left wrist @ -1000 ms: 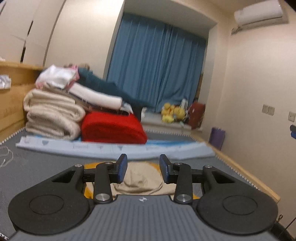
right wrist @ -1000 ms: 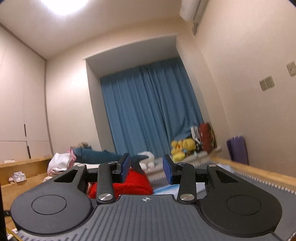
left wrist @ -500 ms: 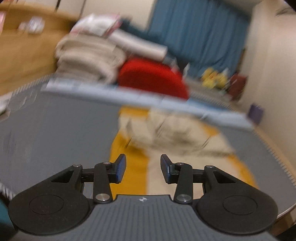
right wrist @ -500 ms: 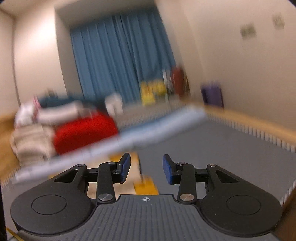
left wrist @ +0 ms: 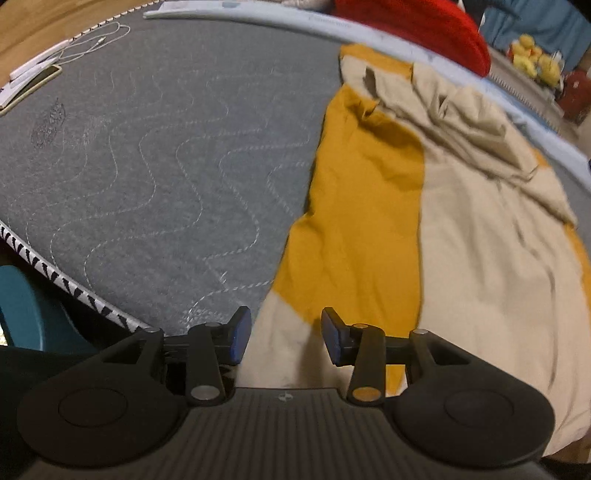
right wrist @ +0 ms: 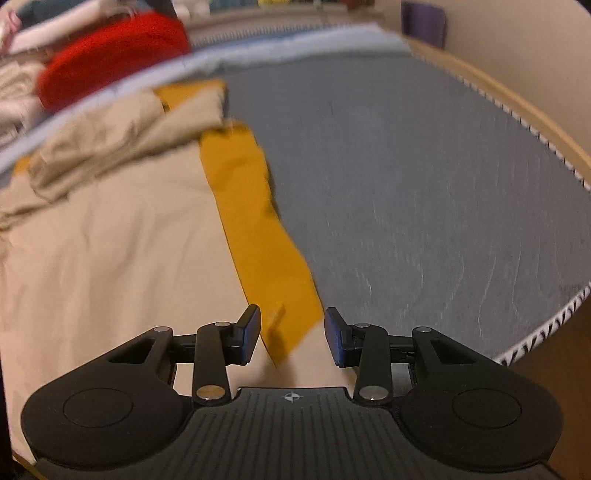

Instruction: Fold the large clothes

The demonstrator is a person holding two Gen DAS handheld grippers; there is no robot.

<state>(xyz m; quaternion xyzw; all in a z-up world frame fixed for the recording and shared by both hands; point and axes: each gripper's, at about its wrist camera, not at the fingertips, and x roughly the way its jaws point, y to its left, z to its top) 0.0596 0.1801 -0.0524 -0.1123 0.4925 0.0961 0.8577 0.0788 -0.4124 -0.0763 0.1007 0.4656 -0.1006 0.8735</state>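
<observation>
**Both tongs poised over the garment's near hem**

I have the left tongs [left wrist: 285, 334] and right tongs [right wrist: 291, 336] hanging spread and empty above the near end of a mustard-and-beige garment [left wrist: 424, 229], which lies lengthwise on the grey quilted mattress [left wrist: 155, 155]. It reaches toward a pale blue folded sheet [left wrist: 369, 31] and a red blanket [right wrist: 110, 55] at the far side. The left tongs sit over the garment's left near corner, where beige cloth meets a mustard panel; the right tongs sit over the tip of the mustard strip on the right edge [right wrist: 288, 325]. The far end is bunched in loose beige folds [left wrist: 461, 114]. I judge the cloth soft, light and limp: it will sag and drag rather than hold shape. The two near corners look the best places to pinch, taking both layers at the hem. A white cable [left wrist: 92, 40] lies well apart, far left.
</observation>
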